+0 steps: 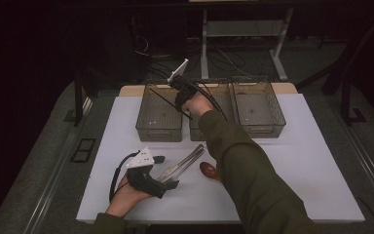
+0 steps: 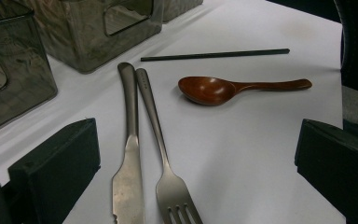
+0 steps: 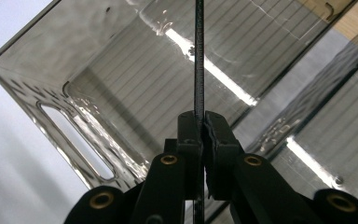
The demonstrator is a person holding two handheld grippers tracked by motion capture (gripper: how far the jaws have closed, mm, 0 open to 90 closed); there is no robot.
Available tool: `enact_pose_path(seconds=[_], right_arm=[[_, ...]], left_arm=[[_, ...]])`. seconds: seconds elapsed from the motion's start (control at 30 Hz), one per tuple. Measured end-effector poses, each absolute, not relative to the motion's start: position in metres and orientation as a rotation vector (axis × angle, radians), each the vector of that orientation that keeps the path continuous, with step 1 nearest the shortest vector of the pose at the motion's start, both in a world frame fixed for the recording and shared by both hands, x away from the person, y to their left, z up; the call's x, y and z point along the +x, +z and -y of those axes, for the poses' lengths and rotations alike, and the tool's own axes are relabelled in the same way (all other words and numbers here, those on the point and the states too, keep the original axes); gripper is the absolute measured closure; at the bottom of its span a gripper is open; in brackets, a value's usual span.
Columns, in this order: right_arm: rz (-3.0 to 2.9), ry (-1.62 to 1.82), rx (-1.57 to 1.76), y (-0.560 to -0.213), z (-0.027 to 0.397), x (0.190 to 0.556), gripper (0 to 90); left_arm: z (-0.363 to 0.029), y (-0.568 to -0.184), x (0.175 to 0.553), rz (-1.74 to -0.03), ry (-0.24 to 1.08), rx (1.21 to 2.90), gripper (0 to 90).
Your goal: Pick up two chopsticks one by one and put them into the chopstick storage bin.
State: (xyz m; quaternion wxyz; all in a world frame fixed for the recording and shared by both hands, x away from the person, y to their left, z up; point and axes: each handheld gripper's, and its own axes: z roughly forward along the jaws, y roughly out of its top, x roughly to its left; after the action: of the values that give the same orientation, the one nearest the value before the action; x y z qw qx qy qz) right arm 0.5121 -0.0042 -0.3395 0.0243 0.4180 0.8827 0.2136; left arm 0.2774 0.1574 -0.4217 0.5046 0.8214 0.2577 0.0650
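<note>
chopstick (image 3: pixel 198 56): thin, dark, matt | bin (image 3: pixel 98 70) under claw: smoky clear glossy plastic | spoon (image 2: pixel 214 88): glossy brown wood

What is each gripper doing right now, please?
Left gripper: open, holding nothing, by the knife and fork.
Right gripper: closed on a chopstick, over the left bin.

Three bins (image 1: pixel 159 127) stand side by side at your table's far edge. Before them lie knife (image 2: pixel 129 154) and fork (image 2: pixel 161 149) touching, spoon (image 2: pixel 214 89) right of them, chopstick (image 2: pixel 214 55) behind it.
</note>
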Motion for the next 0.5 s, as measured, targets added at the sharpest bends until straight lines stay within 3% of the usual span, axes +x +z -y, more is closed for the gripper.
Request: enact_pose_path(seconds=[0.4,0.5], right_arm=[[-2.741,0.669,1.286,-0.346,-0.012,0.512,84.4],[-2.713,0.699,1.301,-0.347,-0.011,0.513,77.4]], left_arm=[[-0.156,-0.421,0.277,-0.615,0.153,1.978,0.0],[-0.157,-0.421,0.277,-0.612,0.154,1.979,0.0]])
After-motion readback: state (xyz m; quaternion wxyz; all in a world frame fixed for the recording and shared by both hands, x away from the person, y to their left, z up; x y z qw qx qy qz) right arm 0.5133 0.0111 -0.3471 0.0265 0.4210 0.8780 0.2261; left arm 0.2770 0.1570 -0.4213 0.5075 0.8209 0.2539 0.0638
